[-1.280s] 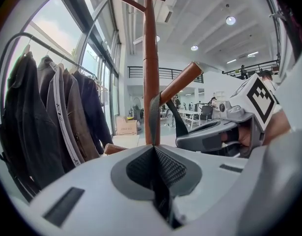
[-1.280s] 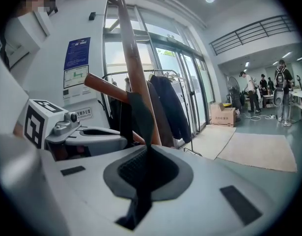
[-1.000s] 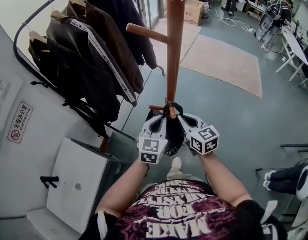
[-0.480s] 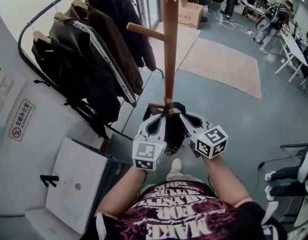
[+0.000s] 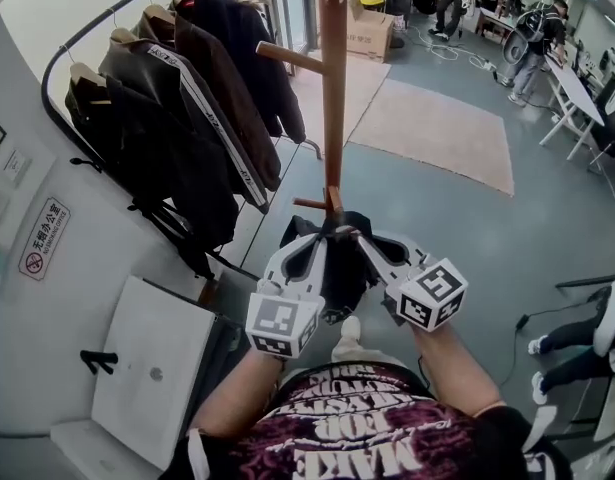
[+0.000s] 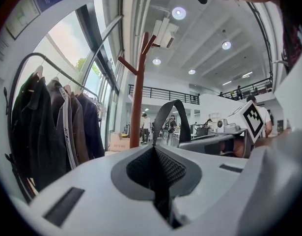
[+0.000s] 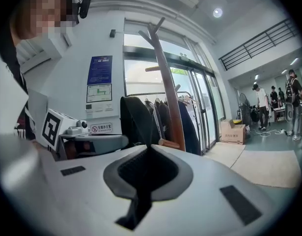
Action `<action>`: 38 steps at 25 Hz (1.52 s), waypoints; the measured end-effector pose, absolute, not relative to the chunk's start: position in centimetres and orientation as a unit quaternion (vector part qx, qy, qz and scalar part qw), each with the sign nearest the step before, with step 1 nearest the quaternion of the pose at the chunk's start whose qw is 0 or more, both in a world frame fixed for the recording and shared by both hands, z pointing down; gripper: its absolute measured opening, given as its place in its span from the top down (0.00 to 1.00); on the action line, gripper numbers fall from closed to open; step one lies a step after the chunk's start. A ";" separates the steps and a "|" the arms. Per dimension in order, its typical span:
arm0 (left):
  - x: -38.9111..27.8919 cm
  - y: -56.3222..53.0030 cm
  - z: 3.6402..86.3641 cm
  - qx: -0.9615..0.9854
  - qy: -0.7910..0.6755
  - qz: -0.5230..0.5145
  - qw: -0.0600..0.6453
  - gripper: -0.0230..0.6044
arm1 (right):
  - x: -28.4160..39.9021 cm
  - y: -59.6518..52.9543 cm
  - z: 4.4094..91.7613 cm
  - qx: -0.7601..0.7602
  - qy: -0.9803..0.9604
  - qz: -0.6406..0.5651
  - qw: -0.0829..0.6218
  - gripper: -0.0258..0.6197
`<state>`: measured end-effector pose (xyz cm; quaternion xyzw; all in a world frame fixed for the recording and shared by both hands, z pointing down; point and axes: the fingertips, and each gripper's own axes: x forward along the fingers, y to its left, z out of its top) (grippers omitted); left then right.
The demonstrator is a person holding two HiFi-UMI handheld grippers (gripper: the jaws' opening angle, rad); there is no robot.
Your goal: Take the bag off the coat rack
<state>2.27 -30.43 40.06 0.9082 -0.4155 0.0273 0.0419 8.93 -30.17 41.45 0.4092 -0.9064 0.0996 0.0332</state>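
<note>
— Holding anything, those two?
— Both. The left gripper (image 5: pixel 320 238) is clamped tight on the strap (image 6: pixel 173 107); the right gripper (image 5: pixel 364 238) likewise, jaws pressed together on it.
— And the bag (image 5: pixel 335 273)?
— Hanging between them, at 6 o'clock from the rack (image 5: pixel 333 98), strap top just beside the low peg (image 5: pixel 312 205).
</note>
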 end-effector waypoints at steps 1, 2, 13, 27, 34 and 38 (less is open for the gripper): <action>2.2 -29.8 39.7 0.910 -0.412 0.025 0.041 0.95 | 8.8 -29.5 41.1 0.409 -0.907 0.096 0.033 0.95; 2.0 -29.2 39.3 0.911 -0.409 0.023 0.040 0.95 | 8.6 -28.9 40.7 0.409 -0.907 0.094 0.032 0.95; 0.3 -23.0 37.6 0.924 -0.381 0.014 0.038 0.95 | 6.9 -22.7 38.8 0.404 -0.910 0.087 0.027 0.95; -0.8 -18.3 36.6 0.930 -0.366 0.009 0.035 0.95 | 5.7 -17.8 38.0 0.418 -0.905 0.075 0.025 0.95; -1.2 -17.6 36.4 0.930 -0.366 0.011 0.038 0.95 | 5.3 -17.0 37.7 0.421 -0.904 0.073 0.027 0.95; -1.1 -17.3 36.3 0.932 -0.361 0.012 0.040 0.95 | 5.4 -16.8 37.6 0.425 -0.902 0.076 0.028 0.95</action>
